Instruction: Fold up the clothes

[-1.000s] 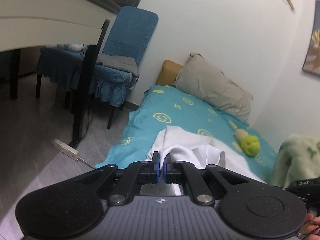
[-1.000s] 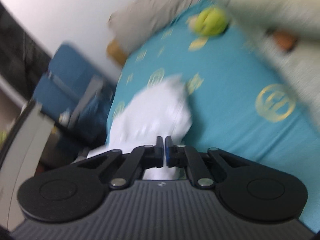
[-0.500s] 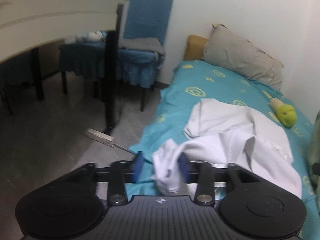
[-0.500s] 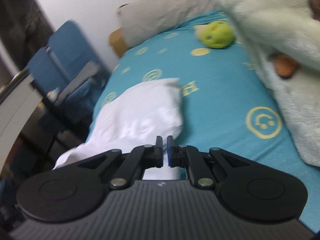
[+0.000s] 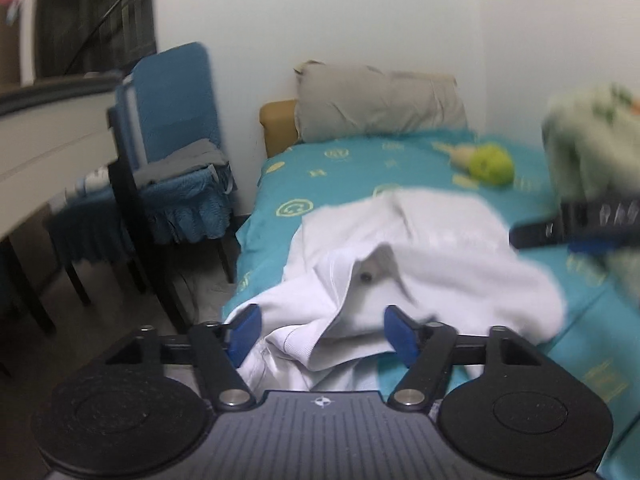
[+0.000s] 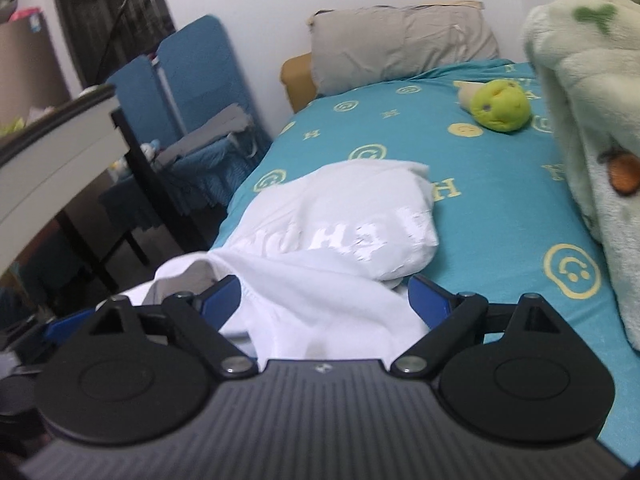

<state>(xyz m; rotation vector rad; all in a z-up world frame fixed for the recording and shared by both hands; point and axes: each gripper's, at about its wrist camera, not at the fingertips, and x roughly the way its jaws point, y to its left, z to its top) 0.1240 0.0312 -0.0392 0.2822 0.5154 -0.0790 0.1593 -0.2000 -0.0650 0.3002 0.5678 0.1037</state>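
Jaws, left: I see my left gripper (image 5: 322, 330) spread wide, blue pads well apart, nothing clamped; white cloth lies loose between them. A second ago it was pinched shut on that cloth, half a second ago it was part-way open.
Jaws, right: my right gripper (image 6: 324, 300) is also wide open with cloth bunched between the pads but not held. It was closed tight in both earlier views.
Shirt: the white shirt (image 6: 340, 224) lies on the teal bedsheet (image 6: 500, 200) near the bed's left edge, its near end rumpled under both grippers and sagging toward the floor side. In the left view I can make out a collar and a button (image 5: 366, 277); in the right view a pale print faces up.
Change: both grips have let go within the last second, so the garment has been laid down instead of carried.
Meaning: I judge it dropped for spreading or for a new grip; it is crumpled, not squared into a fold, so folding work remains.
Surroundings: green plush toy (image 6: 498, 106) and grey pillow (image 6: 400, 46) sit farther up the bed, well apart from the shirt; fuzzy blanket (image 6: 592, 120) along the right; blue chair (image 5: 176, 136) beside the bed.
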